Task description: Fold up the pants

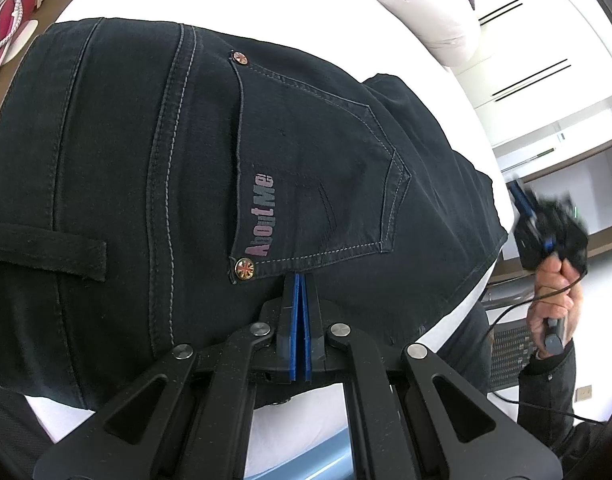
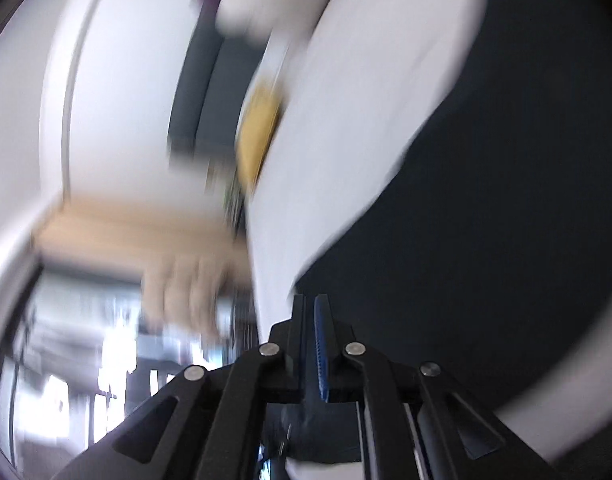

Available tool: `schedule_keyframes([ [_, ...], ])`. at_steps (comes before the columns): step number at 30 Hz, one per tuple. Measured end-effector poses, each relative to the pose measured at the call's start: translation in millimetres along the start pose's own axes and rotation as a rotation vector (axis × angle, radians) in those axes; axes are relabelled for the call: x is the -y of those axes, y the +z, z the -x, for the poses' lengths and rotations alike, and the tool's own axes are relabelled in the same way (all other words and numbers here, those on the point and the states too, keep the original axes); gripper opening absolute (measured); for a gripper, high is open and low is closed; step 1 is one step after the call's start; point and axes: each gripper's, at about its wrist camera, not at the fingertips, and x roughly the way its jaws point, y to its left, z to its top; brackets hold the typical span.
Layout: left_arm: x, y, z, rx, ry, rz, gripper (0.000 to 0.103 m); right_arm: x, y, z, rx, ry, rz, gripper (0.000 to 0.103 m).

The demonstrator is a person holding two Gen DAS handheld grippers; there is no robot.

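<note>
Dark navy pants lie on a white bed, seat side up, with a back pocket printed "AboutMe". My left gripper hovers just over the cloth below the pocket, its blue pads pressed together with nothing between them. In the left wrist view my right gripper is held in a hand off the bed's right edge, blurred. In the right wrist view, smeared by motion, my right gripper has its jaws together, and the pants fill the right side.
A pale quilted pillow lies at the far end of the bed. Pink and white items sit on the floor at far left. A cable hangs from the right gripper. A yellow blurred object shows beyond the bed.
</note>
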Motion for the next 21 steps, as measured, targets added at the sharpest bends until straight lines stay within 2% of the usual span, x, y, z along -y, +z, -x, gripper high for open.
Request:
schedule_keyframes([
  [2, 0, 0, 1, -0.002, 0.0, -0.001, 0.001, -24, -18, -80, -0.206, 0.015, 0.037, 0.006],
  [5, -1, 0, 2, 0.0, -0.002, -0.002, 0.001, -31, -26, -152, -0.341, 0.007, 0.024, 0.006],
  [7, -3, 1, 2, -0.001, -0.011, 0.001, 0.001, -28, -19, -185, -0.373, -0.01, -0.024, 0.007],
  [9, -5, 1, 3, -0.001, -0.023, 0.007, 0.001, -23, -9, -207, -0.387, -0.046, -0.006, 0.007],
  [11, -7, 1, 3, 0.0, -0.03, 0.009, 0.001, -3, 5, -216, -0.368, -0.135, -0.04, 0.004],
  [12, -8, 1, 4, 0.001, -0.033, 0.01, 0.001, 5, 4, -214, -0.37, -0.128, -0.056, 0.0],
  [15, -10, 0, 4, 0.003, -0.037, 0.01, 0.001, 20, 26, -208, -0.293, -0.096, -0.072, 0.0],
  [17, -12, 1, 5, 0.003, -0.04, 0.011, 0.001, 28, 53, -186, -0.126, -0.137, -0.089, 0.0],
  [18, -13, 2, 6, 0.003, -0.041, 0.012, 0.001, 32, 60, -178, -0.072, -0.144, -0.11, 0.0],
  [19, -13, 2, 6, 0.003, -0.042, 0.012, 0.001, 42, 72, -160, 0.008, -0.163, -0.165, 0.0],
  [21, -13, 2, 6, 0.004, -0.042, 0.013, 0.001, 46, 75, -136, 0.063, -0.155, -0.202, 0.005],
])
